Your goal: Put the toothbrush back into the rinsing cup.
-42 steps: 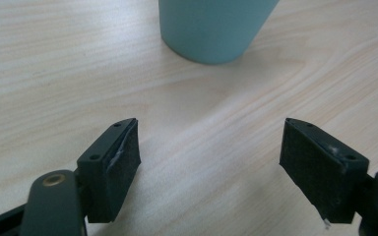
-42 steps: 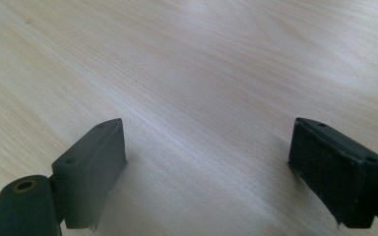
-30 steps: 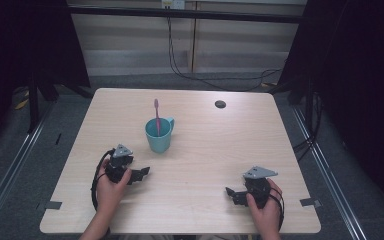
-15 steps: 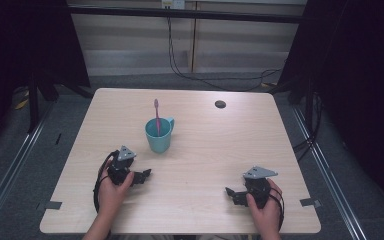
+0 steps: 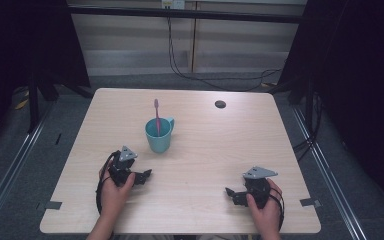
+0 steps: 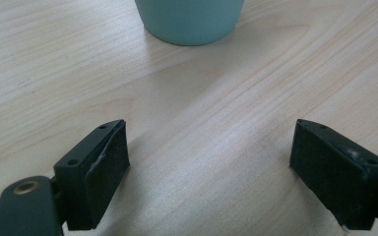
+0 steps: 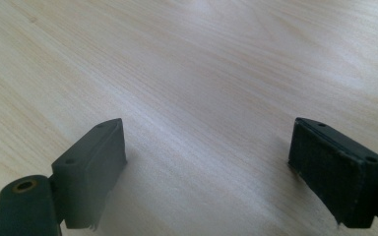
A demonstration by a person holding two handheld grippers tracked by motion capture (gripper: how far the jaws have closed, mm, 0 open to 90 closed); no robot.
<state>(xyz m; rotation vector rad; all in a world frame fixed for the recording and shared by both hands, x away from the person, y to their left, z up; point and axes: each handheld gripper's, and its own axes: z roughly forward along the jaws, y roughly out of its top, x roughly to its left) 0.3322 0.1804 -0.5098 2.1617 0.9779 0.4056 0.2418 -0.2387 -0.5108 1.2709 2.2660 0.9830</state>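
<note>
Lighting even and overhead; the table (image 5: pixel 200 150) is bright, the surround very dark. Soft shadows lie under both sets of fingers (image 6: pixel 98 167). Pale glare sits beyond the fingers in the right gripper view. The high view is slightly soft.

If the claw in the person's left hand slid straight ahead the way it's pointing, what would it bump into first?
Most likely the teal cup: it stands just ahead of the open left claw, with bare table between them. The depth is hard to judge.
</note>
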